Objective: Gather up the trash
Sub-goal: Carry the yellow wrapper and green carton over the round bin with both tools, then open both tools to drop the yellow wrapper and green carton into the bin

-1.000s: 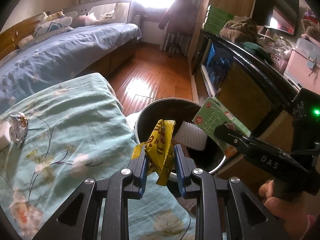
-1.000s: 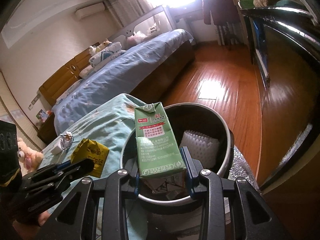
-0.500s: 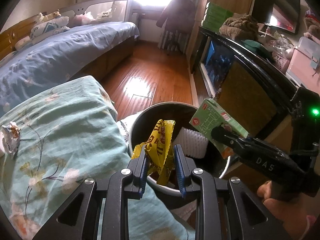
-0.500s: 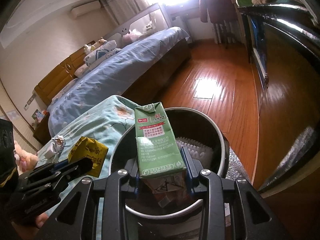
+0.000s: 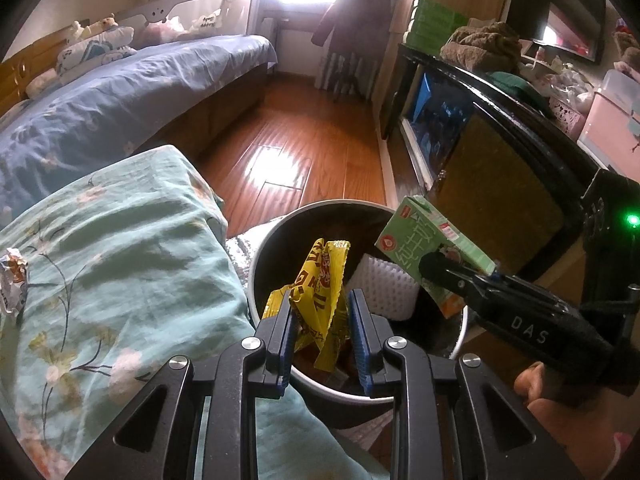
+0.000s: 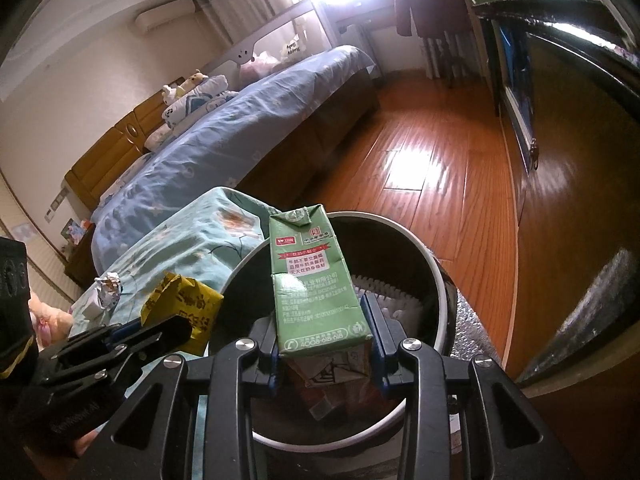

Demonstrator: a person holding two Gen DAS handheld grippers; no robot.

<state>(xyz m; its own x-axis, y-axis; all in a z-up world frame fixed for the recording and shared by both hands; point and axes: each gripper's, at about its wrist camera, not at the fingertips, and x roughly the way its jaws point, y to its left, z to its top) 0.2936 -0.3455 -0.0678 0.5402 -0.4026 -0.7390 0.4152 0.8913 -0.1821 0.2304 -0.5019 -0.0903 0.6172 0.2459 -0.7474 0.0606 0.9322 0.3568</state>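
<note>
Above the trash bin (image 5: 256, 268): left gripper (image 5: 322, 324) pinched on a crumpled yellow wrapper (image 5: 320, 280), over the bin's near rim; right gripper (image 6: 324, 336) clamped on a green milk carton (image 6: 312, 276), upright, over the bin's mouth. Inside the bin, a white ridged pad (image 5: 384, 284) against the far wall and some dark scraps beneath. Left of the bin, on the bed's floral teal blanket (image 5: 120, 248), a crumpled foil wrapper (image 5: 12, 276) not yet picked up.

Likely step in hand: dropping both pieces. Risks from here:
- Wrapper barely inside the near rim, so a release here could land it on the rim or the blanket instead of in the bin.
- Light, creased film, apt to cling to a gripper pad and not fall.
- Carton tall against the bin's opening; tilted release could tip it onto the rim or out to the floor.
- Both grippers close over the bin; opening together could knock carton into wrapper.
</note>
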